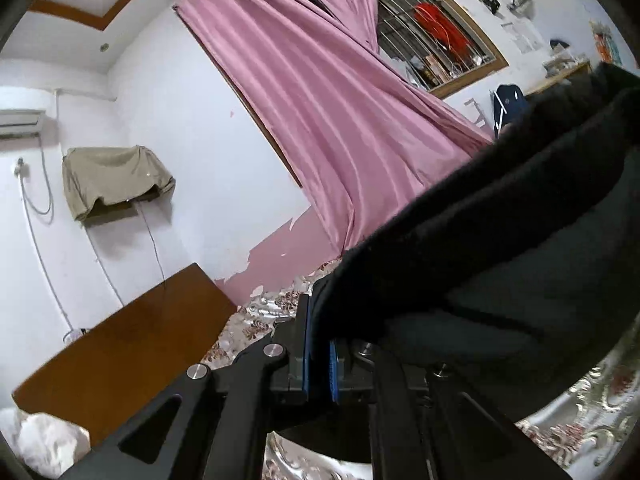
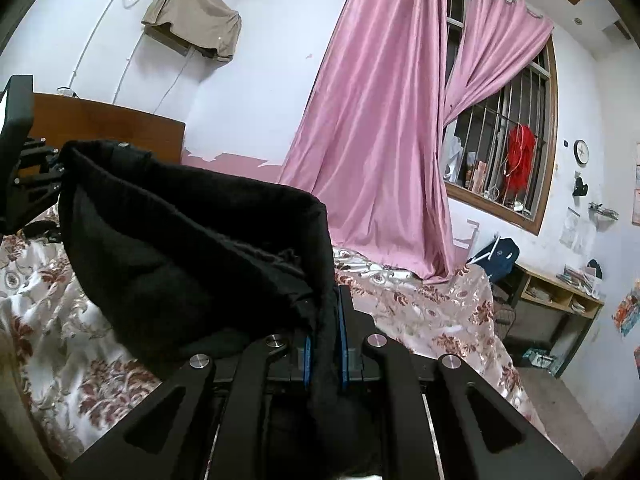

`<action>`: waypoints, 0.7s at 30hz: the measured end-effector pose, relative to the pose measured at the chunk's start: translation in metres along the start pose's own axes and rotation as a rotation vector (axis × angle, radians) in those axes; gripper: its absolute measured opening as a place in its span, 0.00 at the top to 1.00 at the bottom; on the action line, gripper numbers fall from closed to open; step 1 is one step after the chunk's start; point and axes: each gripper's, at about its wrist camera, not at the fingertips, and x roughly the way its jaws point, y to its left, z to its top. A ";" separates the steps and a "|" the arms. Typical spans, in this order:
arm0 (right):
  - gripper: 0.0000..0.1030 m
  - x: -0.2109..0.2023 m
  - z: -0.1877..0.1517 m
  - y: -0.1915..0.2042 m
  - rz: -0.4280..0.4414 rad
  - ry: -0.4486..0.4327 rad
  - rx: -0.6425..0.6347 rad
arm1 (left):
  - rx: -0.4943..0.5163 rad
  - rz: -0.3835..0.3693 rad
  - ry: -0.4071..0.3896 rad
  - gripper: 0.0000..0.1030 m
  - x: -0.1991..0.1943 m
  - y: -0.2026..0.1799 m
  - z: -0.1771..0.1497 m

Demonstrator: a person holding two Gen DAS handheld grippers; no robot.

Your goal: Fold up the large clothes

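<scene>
Holding one edge of a black garment (image 2: 192, 248) between both tongs, lifted off the bed (image 2: 432, 312). Left tongs (image 1: 318, 364) are clamped shut on a fold of the dark cloth, blue pads (image 1: 307, 360) pinching it; right tongs (image 2: 324, 344) likewise closed on the cloth w/ fabric running between the pads. The garment sags in a thick fuzzy band between the two, its lower part draping toward the floral bedspread.

To do this step well, IMO: keep both grips firm and level w/ each other, pull the span taut enough to kill the sag, then carry the held edge over and lay it square so corners meet. Uneven height would likely skew the fold.

Right wrist view shows the other tongs at far left holding the opposite end, plus the desk (image 2: 560, 292) and most of the bedspread. Left wrist view doesn't show the right tongs; it gives the wooden headboard (image 1: 120, 344) and the cloth running off to the right edge instead.
</scene>
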 end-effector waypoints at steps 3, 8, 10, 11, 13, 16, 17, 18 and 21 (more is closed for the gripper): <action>0.92 0.027 0.009 -0.008 0.026 0.006 0.030 | 0.021 0.009 0.006 0.93 0.024 -0.006 0.009; 0.92 0.077 0.015 -0.013 0.030 0.013 0.033 | 0.028 0.001 0.036 0.93 0.072 -0.016 0.023; 0.92 0.103 0.018 -0.017 0.041 0.027 0.053 | 0.053 -0.001 0.041 0.93 0.091 -0.022 0.027; 0.92 0.111 0.018 -0.018 0.047 0.032 0.063 | 0.075 -0.008 0.047 0.93 0.105 -0.028 0.028; 0.92 0.132 0.013 -0.021 0.060 0.049 0.090 | 0.106 -0.021 0.054 0.93 0.126 -0.036 0.030; 0.92 0.167 0.006 -0.024 0.061 0.080 0.106 | 0.144 -0.035 0.064 0.93 0.155 -0.050 0.030; 0.92 0.174 0.002 -0.024 0.061 0.089 0.109 | 0.153 -0.034 0.065 0.93 0.164 -0.056 0.030; 0.92 0.187 0.000 -0.026 0.066 0.104 0.120 | 0.157 -0.036 0.067 0.93 0.173 -0.060 0.030; 0.92 0.218 -0.008 -0.034 0.093 0.143 0.166 | 0.145 -0.044 0.082 0.93 0.197 -0.073 0.030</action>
